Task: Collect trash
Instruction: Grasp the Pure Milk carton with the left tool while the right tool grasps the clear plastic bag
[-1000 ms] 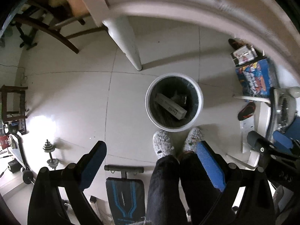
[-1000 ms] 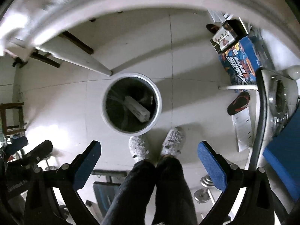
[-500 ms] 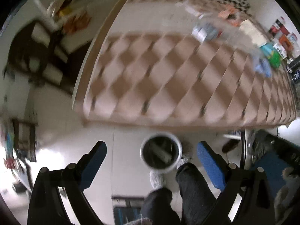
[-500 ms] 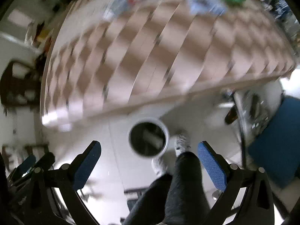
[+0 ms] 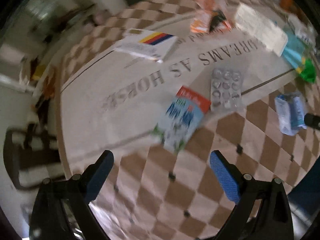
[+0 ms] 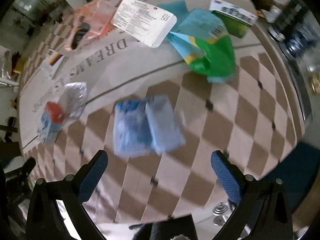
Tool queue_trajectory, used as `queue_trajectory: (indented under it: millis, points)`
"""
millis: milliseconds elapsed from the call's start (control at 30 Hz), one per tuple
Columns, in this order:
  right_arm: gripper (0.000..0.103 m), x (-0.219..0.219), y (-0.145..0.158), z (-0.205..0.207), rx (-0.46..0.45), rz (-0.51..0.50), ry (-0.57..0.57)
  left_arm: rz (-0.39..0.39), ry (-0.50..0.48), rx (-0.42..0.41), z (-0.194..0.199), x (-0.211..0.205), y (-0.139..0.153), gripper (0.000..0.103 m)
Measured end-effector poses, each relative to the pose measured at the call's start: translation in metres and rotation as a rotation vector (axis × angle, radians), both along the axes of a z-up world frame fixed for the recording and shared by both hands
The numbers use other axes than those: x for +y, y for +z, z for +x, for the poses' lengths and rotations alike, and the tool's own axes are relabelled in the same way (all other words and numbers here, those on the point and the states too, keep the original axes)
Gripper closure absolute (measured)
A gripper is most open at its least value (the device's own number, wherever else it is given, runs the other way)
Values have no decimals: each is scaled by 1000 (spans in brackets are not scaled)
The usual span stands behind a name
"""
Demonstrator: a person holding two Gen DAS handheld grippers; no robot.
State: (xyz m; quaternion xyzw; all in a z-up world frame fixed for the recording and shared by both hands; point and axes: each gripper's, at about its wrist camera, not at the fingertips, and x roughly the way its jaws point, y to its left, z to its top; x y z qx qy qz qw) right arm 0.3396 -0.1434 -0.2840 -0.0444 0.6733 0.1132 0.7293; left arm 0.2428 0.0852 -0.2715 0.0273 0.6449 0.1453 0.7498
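Observation:
Both grippers hang open and empty over a checkered table (image 5: 260, 150) strewn with trash. My left gripper (image 5: 162, 172) is just short of a blue and red box (image 5: 184, 116), with a silver blister pack (image 5: 227, 89) beyond it. My right gripper (image 6: 160, 170) is just short of a blue plastic packet (image 6: 146, 126), which also shows at the right in the left wrist view (image 5: 290, 113). A green and blue wrapper (image 6: 208, 48), a white label card (image 6: 144, 22) and an orange wrapper (image 6: 90, 20) lie farther back. The bin is out of view.
A white box with a striped flag (image 5: 148, 44) and a long white box (image 5: 260, 28) lie on the far side. Jars and boxes (image 6: 290, 20) stand at the table's right end. The table's near edge (image 6: 180, 214) is just below my right gripper.
Both grippers have swung up from over the bin on the floor to above the tabletop and come in close to the trash. Both stayed open.

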Motion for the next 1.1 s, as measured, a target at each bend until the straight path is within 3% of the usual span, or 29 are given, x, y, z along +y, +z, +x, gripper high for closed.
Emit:
queue_trajectory:
  millis: [167, 400, 433, 500, 567, 633, 800, 900, 967, 1100]
  points:
    - [0, 14, -29, 29, 62, -11, 39, -5, -115, 112, 38, 2, -33, 5]
    - [0, 31, -59, 44, 123, -46, 62, -23, -158, 193, 57, -1, -60, 7]
    - [0, 32, -63, 45, 128, -51, 61, -25, -156, 193, 57, 0, -62, 18]
    - [0, 35, -70, 46, 141, -60, 68, -52, -137, 187, 59, 4, -63, 24]
    - [0, 40, -75, 47, 139, -85, 79, -96, -131, 177, 58, 5, -61, 43]
    - [0, 45, -78, 44, 127, -96, 83, -90, -125, 162, 53, 4, -58, 45]
    - [18, 48, -75, 36, 68, -122, 68, -90, -80, 118, 40, 4, -47, 46]
    - [36, 39, -70, 31, 43, -124, 56, -66, -30, 92, 30, 6, -36, 46]
    - [61, 34, -65, 29, 27, -115, 55, -64, 21, 62, 24, 5, -26, 47]
    - [69, 24, -56, 22, 12, -92, 52, -53, 138, -10, 8, 4, -7, 47]
